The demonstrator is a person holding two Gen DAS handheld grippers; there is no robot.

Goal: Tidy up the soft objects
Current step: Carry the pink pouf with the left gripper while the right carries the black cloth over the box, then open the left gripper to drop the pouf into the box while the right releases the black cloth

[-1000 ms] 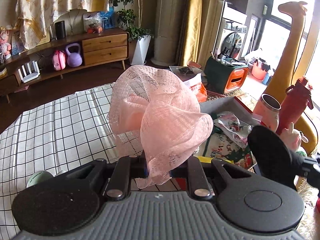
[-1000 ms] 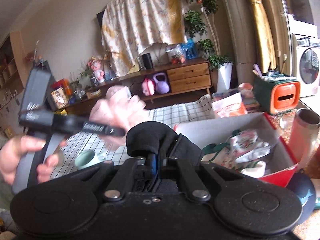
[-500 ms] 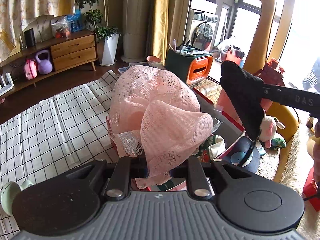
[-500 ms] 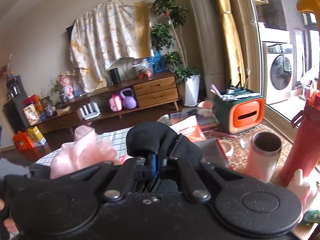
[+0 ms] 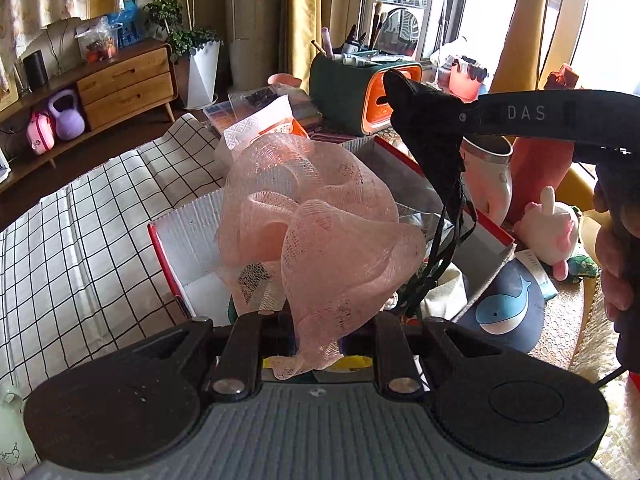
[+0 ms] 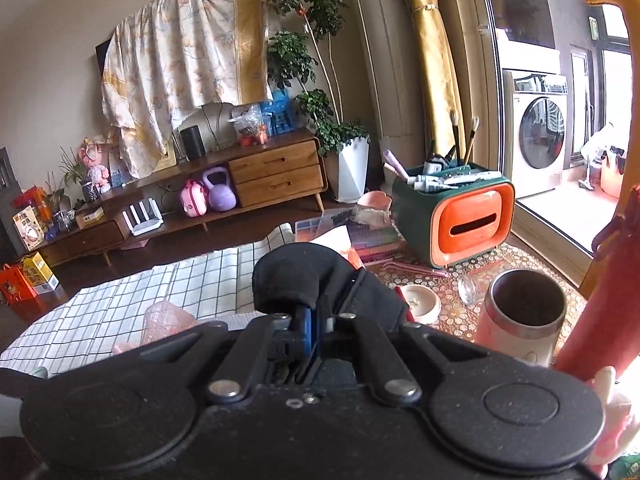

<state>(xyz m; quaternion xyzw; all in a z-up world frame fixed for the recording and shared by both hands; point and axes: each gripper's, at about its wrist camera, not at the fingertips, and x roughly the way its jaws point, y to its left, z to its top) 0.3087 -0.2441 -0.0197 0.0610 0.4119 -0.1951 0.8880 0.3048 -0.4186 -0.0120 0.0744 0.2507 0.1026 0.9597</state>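
Gripping a pink mesh pouf [image 5: 320, 236] over the red-edged box [image 5: 176, 240] of seemingly fabrics, left tongs [image 5: 318, 344]; right tongs [image 6: 316, 332] clamp black cloth [image 6: 320, 280].

Two forward wrist views, shared organizer [image 5: 362, 92] [image 6: 460, 216]

A pale pink mesh bath pouf [image 5: 320, 236] is showing against a box [image 5: 192, 240] with white walls and a red rim. A black fabric piece [image 5: 430, 136] is hanging beside it. The cloth [image 5: 80, 240] underneath is showing white with a black grid. A navy cap [image 5: 504, 308] is bearing a blue whale. The organizer [image 6: 460, 216] is showing dark green with an orange front.
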